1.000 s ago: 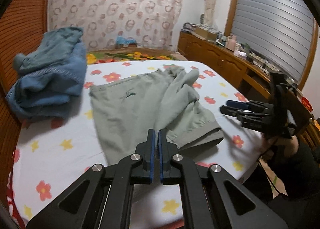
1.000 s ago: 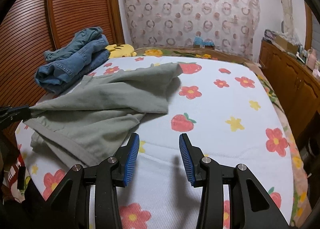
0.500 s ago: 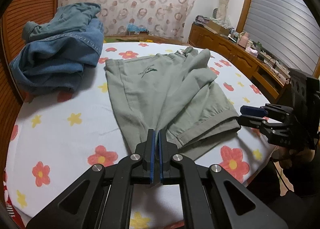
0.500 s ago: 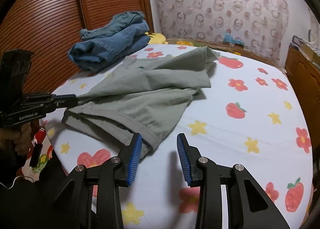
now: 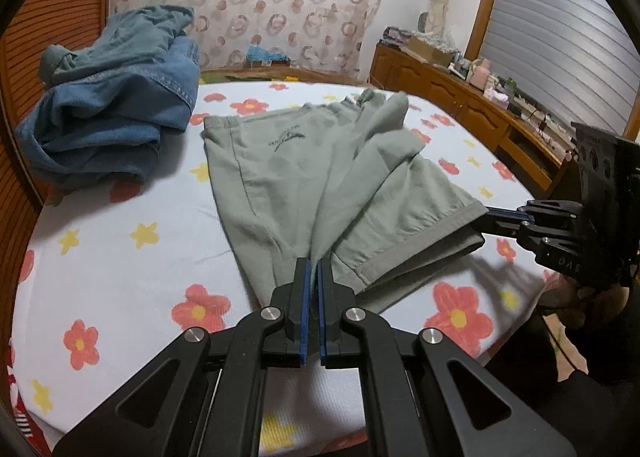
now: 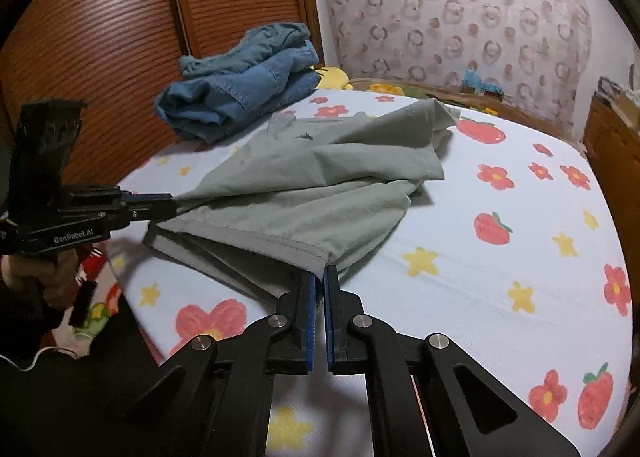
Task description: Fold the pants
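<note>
Grey-green pants (image 5: 304,177) lie on the flowered bed, legs pointing toward me and the waist at the far side. My left gripper (image 5: 314,265) is shut on one hem corner; in the right wrist view it (image 6: 174,203) pulls that corner taut to the left. My right gripper (image 6: 320,275) has its jaws closing on the other hem corner of the pants (image 6: 304,185), pads pressed on the cloth. In the left wrist view it (image 5: 486,213) grips the cuff at the right. The top layer is creased and bunched toward the waist.
A pile of blue denim clothes (image 5: 116,121) sits at the bed's far left, near the slatted wooden door (image 6: 100,37). A wooden cabinet (image 5: 460,97) with clutter runs along the right wall. The flowered sheet (image 6: 500,277) stretches to the right of the pants.
My right gripper has moved in to the hem and shut on its corner. The left gripper stays shut on its corner, and the hem is now stretched between the two.
</note>
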{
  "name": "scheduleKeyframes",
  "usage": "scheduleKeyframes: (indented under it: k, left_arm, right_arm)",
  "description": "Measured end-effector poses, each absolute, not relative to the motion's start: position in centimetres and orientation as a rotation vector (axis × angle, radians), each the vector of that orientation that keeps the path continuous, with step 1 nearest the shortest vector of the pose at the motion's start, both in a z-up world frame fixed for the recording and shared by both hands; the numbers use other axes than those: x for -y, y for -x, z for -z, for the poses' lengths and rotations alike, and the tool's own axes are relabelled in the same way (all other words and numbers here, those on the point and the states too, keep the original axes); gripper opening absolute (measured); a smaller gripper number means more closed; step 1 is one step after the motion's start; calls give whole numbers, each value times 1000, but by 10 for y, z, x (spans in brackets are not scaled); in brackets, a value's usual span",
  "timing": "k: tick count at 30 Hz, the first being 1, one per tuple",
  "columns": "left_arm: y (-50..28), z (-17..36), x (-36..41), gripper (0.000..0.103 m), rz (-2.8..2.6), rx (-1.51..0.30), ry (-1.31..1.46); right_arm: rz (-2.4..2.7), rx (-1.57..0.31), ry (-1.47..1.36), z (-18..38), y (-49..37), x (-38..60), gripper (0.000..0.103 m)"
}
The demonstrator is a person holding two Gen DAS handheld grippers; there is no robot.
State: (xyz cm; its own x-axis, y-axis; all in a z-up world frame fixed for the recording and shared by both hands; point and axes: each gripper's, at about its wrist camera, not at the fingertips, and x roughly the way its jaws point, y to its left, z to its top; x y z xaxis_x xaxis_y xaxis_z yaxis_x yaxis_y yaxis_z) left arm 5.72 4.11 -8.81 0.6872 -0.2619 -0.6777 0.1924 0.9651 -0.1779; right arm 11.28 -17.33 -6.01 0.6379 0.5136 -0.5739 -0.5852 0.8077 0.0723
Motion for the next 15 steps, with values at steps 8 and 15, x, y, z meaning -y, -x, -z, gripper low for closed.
scheduleKeyframes:
  k: [8,15]
  left_arm:
    - [-48,92,-45,4,221,-793,88]
    - [-43,108,-46,4,211,-819,97]
  right_arm:
    - [-677,-637,121,67,-91,180,3]
    - [-665,-663,106,72,-96,178,4]
